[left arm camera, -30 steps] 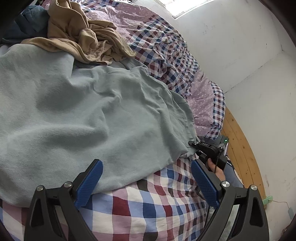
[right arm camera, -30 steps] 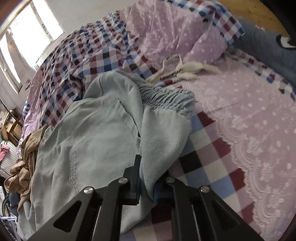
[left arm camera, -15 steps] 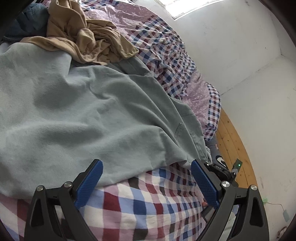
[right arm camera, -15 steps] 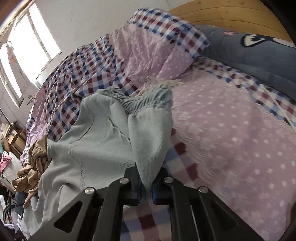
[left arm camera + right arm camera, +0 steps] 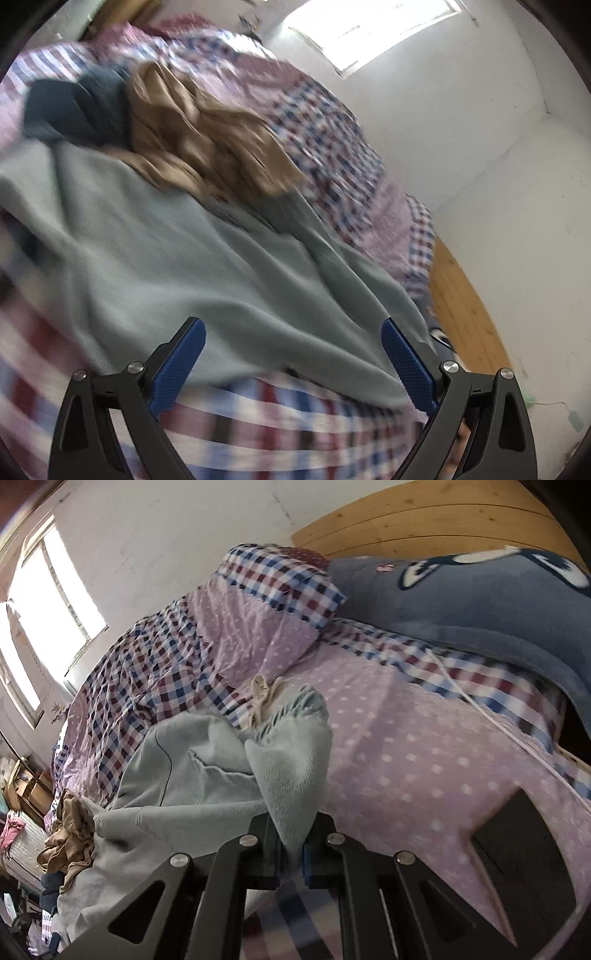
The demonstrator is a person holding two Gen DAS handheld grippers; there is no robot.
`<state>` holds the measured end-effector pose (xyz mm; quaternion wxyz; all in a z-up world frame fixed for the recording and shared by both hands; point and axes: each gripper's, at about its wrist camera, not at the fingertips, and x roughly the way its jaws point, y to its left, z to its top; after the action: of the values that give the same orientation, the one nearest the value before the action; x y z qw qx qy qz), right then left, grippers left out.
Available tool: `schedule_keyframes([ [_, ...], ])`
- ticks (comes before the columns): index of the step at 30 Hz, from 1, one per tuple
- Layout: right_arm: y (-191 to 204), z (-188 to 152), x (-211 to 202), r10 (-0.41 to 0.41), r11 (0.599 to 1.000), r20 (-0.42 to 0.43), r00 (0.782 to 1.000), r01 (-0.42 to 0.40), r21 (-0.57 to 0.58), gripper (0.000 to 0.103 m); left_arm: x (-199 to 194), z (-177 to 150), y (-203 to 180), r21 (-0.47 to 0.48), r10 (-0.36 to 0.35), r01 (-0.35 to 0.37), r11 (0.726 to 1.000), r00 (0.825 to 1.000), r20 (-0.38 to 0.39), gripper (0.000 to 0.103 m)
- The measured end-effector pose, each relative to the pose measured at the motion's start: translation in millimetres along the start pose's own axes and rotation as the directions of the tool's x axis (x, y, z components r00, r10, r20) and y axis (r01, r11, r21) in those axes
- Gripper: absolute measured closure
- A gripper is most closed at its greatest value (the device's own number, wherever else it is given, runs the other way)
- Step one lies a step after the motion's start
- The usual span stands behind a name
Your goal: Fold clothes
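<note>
Light blue-green trousers (image 5: 207, 266) lie spread over the checked bed. My left gripper (image 5: 291, 336) is open, its blue pads above the trousers' near edge and holding nothing. My right gripper (image 5: 291, 838) is shut on a fold of the trousers (image 5: 291, 775) near the gathered waistband (image 5: 303, 705), lifting it off the bed. A cream drawstring (image 5: 260, 694) hangs by the waistband. The rest of the trousers trails to the left in the right wrist view.
A crumpled tan garment (image 5: 207, 136) and a dark blue one (image 5: 74, 110) lie beyond the trousers. A lilac dotted pillow (image 5: 255, 627), a grey-blue plush blanket (image 5: 480, 609) and a wooden headboard (image 5: 424, 520) stand at the bed's head. White wall on the far side.
My right gripper has pulled the trouser waist up and toward the head of the bed, stretching the fabric. My left gripper has stayed open and shifted over the trousers; its view is now blurred.
</note>
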<state>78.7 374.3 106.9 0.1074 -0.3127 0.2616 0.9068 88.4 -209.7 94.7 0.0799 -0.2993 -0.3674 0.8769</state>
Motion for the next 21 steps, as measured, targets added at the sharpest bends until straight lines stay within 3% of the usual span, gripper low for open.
schedule_keyframes([
  [4,-11.7,-18.1,-20.0,0.016,1.000,0.001,1.000,-0.016,0.000,0.098,-43.9,20.2,42.3,-0.045,0.073,-0.070,0.997,0.994,0.075,0.005],
  [10,-28.3,-30.3,-13.0,0.085,0.994,-0.031,0.996,-0.083,0.069,0.097,-94.4,34.3,111.1,-0.205,0.221,-0.185,0.961,0.961,0.169,0.005],
  [15,-33.8,-32.2,-5.2,0.105,0.984,-0.026,0.994,-0.100,0.145,0.096,-85.1,43.0,153.8,-0.335,0.218,-0.165,0.928,0.968,0.127,0.005],
  [21,-40.3,-29.0,8.7,0.113,0.977,-0.044,0.993,-0.103,0.188,0.096,-59.8,60.4,176.1,-0.372,0.231,-0.176,0.911,0.967,0.110,0.006],
])
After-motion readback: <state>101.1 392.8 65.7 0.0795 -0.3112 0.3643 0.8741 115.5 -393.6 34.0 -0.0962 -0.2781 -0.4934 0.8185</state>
